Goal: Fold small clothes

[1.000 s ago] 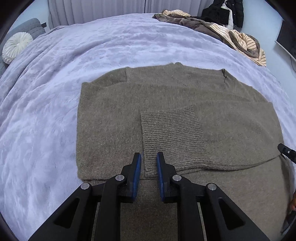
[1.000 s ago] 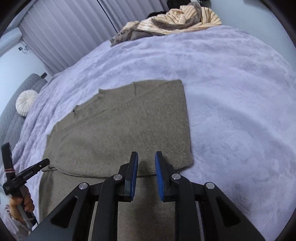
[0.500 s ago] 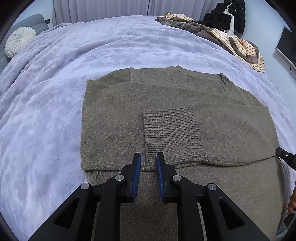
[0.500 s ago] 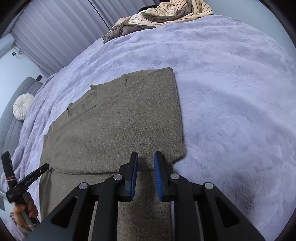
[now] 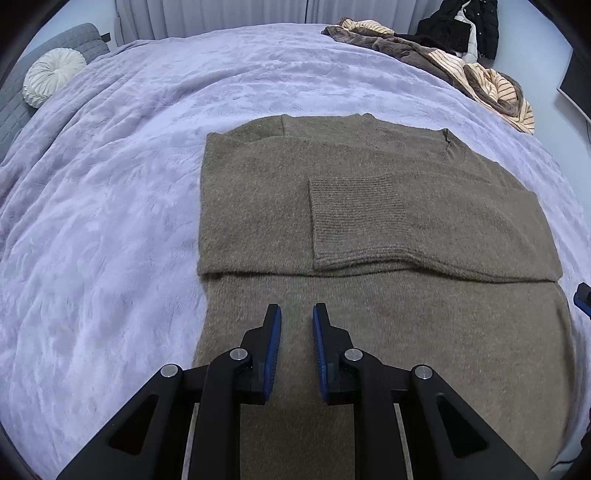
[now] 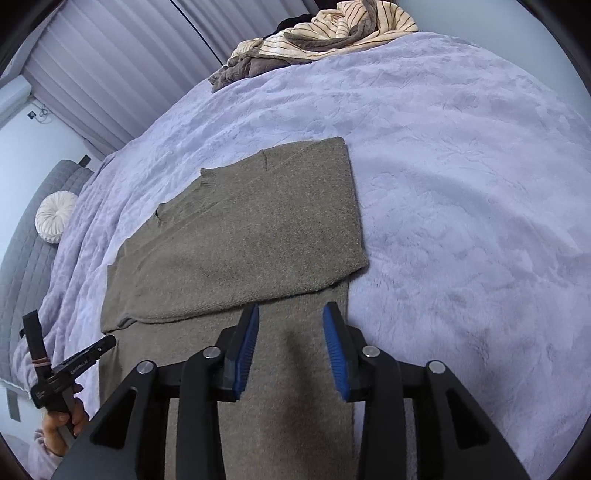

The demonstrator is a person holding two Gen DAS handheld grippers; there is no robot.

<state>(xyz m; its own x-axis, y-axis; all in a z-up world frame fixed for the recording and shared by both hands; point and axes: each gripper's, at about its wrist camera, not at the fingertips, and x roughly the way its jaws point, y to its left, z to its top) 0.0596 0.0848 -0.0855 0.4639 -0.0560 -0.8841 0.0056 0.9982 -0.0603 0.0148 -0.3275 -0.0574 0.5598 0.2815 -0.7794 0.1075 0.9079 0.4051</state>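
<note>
1. While the olive-brown knit sweater (image 5: 369,206) lies flat on the lavender blanket (image 5: 110,221), its sleeves are folded across the chest, and a ribbed cuff (image 5: 351,218) rests on the middle of the sweater.
2. The left gripper (image 5: 296,312) hangs over the sweater's lower body, on the near side of the folded sleeve edge. Its blue-padded jaws stand only a narrow gap apart, nearly closed, with nothing pinched between them; the knit shows in the gap, below them.
3. The right gripper (image 6: 291,312) hangs over the sweater's lower body too, near the sweater's right edge, just short of the folded sleeve. Its jaws are opening, and no fabric is caught between them; the pads (image 6: 334,343) press on nothing.
4. In the right wrist view, the left-hand tool's black handle shows beyond the sweater's left edge, held by a hand (image 6: 61,424) in a pale sleeve.
5. A heap of striped and brown clothes (image 5: 461,70) lies well beyond the sweater's neckline, at the far edge of the blanket, with a black jacket (image 5: 461,26) behind it.
6. A round white cushion (image 5: 53,81) sits far off the sweater's left side, against a grey quilted headboard (image 5: 14,110).
7. Grey pleated curtains (image 6: 110,66) hang beyond the sweater's far side.
</note>
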